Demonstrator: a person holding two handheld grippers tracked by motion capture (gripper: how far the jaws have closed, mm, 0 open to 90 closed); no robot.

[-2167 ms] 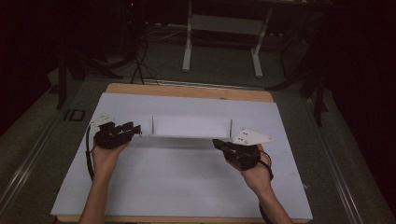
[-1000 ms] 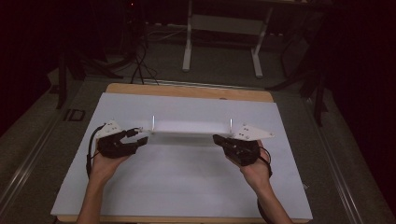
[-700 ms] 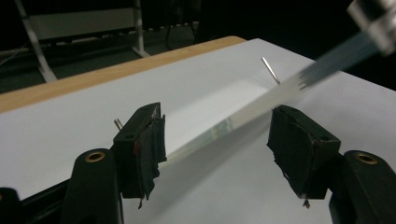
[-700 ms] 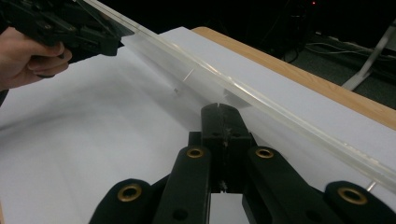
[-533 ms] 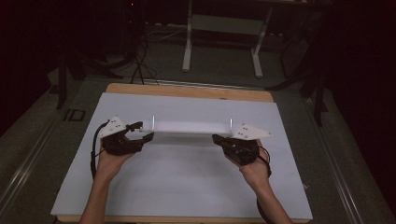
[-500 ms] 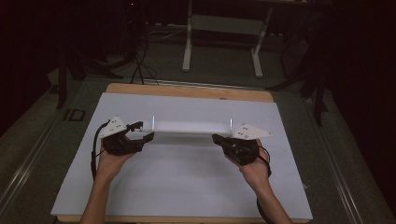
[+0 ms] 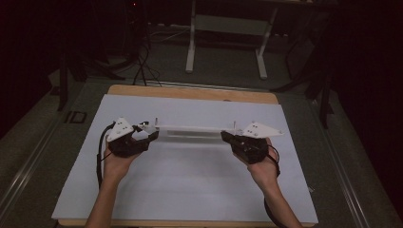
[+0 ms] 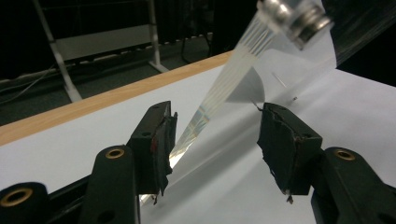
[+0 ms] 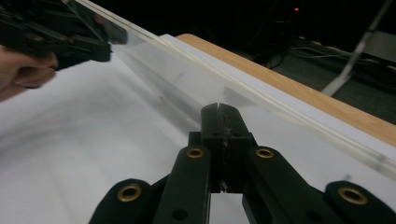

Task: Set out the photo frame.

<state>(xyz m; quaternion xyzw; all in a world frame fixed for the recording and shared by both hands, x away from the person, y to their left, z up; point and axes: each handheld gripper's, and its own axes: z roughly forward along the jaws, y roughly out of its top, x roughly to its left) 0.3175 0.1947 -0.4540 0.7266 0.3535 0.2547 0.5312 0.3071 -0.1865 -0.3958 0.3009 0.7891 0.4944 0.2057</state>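
High view: right gripper (image 7: 227, 137) pinches clear panel (image 7: 195, 129) (left gripper (image 7: 151, 134) fingers closing, apart)

The high view looks forward and down from the person's side onto the bench (image 7: 190, 190). Each gripper view rides close behind its own tongs, left tongs (image 8: 215, 140) and right tongs (image 9: 222, 140), facing low across the white bench surface all three views share.
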